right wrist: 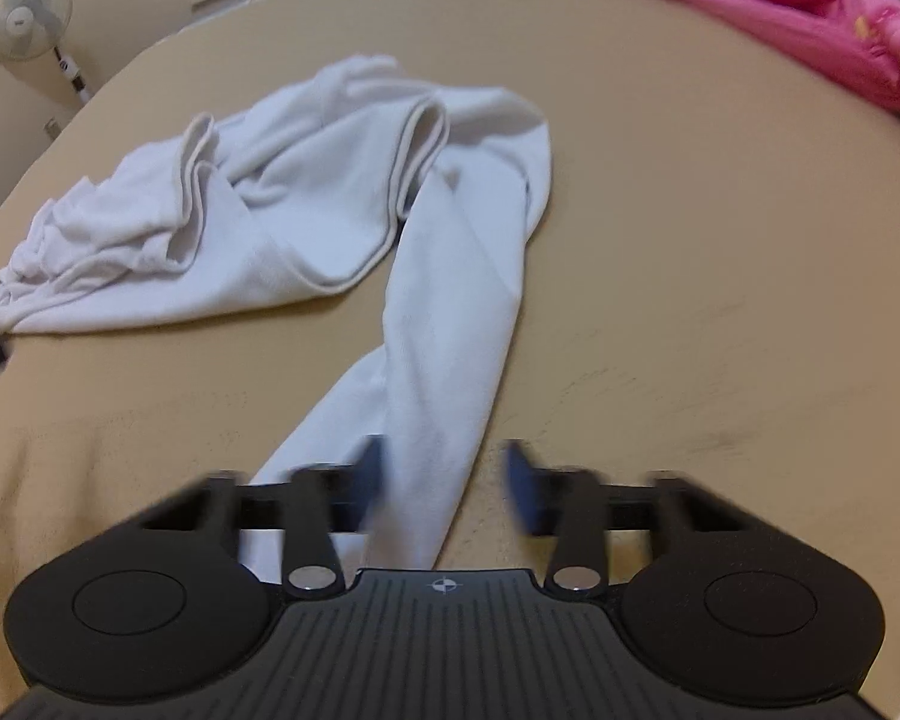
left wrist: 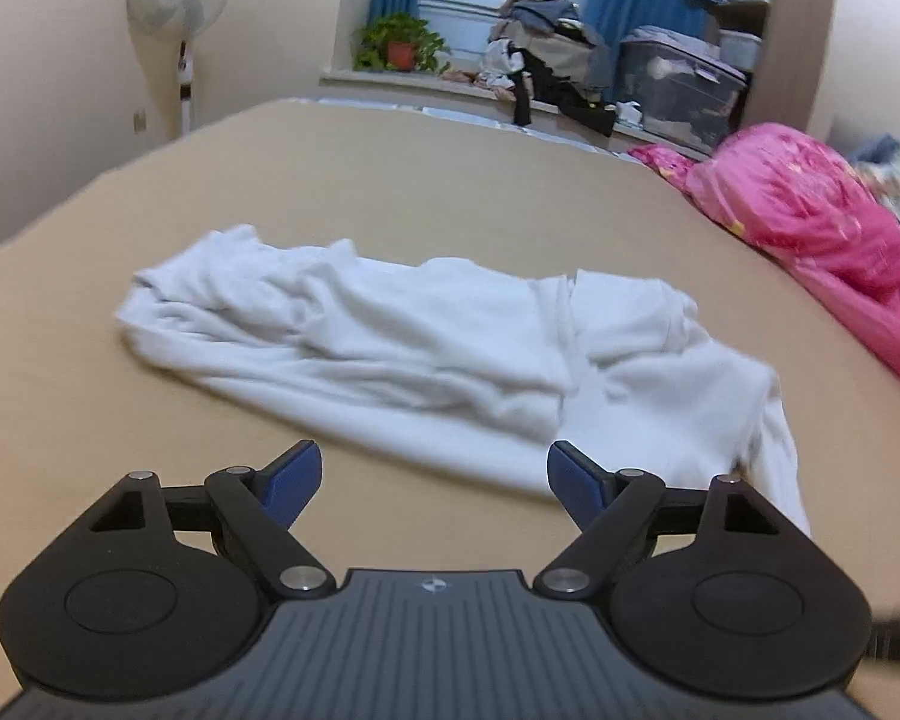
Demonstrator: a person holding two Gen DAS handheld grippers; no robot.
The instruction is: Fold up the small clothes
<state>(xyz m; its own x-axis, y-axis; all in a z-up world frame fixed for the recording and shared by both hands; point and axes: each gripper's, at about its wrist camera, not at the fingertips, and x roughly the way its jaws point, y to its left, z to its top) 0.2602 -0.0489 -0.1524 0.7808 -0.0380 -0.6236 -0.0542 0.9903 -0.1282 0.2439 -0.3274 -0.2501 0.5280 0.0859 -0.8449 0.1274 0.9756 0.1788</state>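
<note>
The bed (right wrist: pixel 690 210) carries everything here: a wide tan surface with a pink quilt (left wrist: pixel 810 228) bunched along its far right side. A white garment (left wrist: pixel 420 348) lies crumpled near the middle, its body in loose folds, and one long sleeve (right wrist: pixel 444 324) trails toward the right gripper (right wrist: pixel 444 480). The fingers on that gripper are spread, blurred, straddling the sleeve end without closing on it. The left gripper (left wrist: pixel 432 480) hovers at the garment's near hem, fingers wide apart and empty. Folding looks barely begun; the next move likely calls for pinching sleeve and hem to spread the cloth flat.
</note>
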